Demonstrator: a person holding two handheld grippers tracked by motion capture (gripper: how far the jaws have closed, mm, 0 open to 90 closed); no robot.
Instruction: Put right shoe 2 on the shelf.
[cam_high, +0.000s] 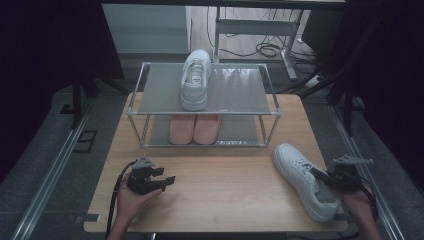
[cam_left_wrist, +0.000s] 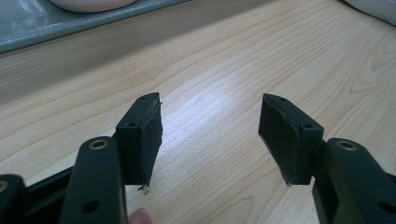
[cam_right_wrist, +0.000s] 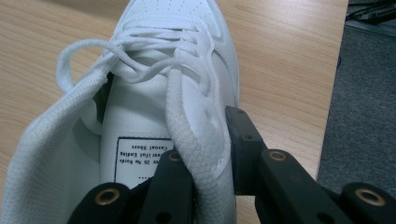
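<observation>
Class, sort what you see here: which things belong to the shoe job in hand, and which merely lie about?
In the job:
- right gripper, clamped on the collar of the white shoe on the table
- shoe rack
- matching white shoe on the rack

Lying about:
- pink slippers
- left gripper, open
- floor cables

High view overhead facing forward, gripper views close, sharing table (cam_high: 220, 175)
</observation>
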